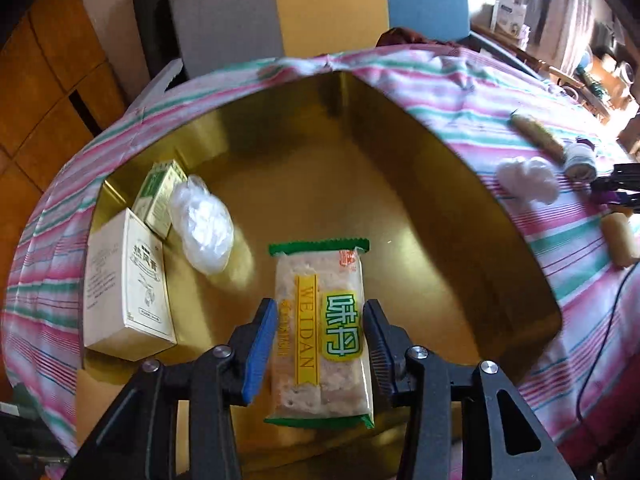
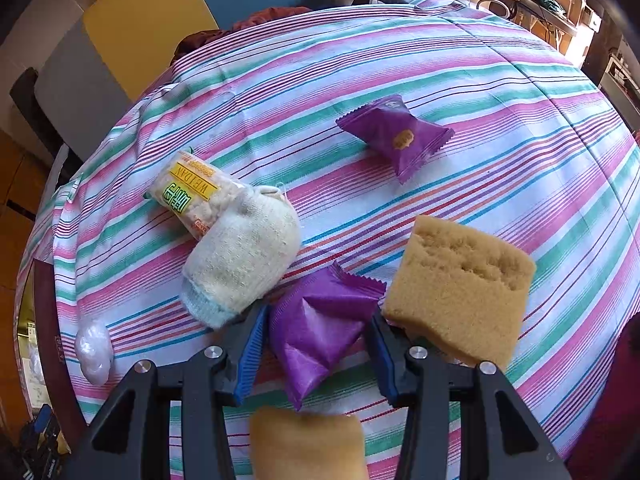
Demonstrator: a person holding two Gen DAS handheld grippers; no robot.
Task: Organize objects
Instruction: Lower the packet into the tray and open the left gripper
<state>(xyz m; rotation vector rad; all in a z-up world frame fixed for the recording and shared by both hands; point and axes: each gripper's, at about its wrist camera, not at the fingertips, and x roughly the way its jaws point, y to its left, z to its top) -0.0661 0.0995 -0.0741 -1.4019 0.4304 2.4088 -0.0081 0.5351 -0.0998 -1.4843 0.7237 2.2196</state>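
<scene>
My left gripper (image 1: 320, 304) is shut on a green-edged WEIDAN snack pack (image 1: 320, 332), blue pads against its two long sides, held over the near part of a gold tray (image 1: 304, 184). A cream box (image 1: 128, 280), a green box (image 1: 158, 192) and a wad of clear plastic (image 1: 204, 228) lie at the tray's left. My right gripper (image 2: 318, 312) is shut on a crumpled purple packet (image 2: 316, 336) low over the striped tablecloth (image 2: 500, 92). Ahead of it lie a second purple packet (image 2: 396, 136) and another WEIDAN pack (image 2: 188, 192), partly under a rolled white sock (image 2: 240, 256).
A tan sponge (image 2: 460, 288) sits just right of the right gripper and another tan piece (image 2: 308, 444) lies under it. A plastic wad (image 2: 94, 352) lies near the table's left edge. Cotton (image 1: 528, 178), a brown stick (image 1: 538, 136) and a white roll (image 1: 580, 160) lie right of the tray. Chairs stand behind the table.
</scene>
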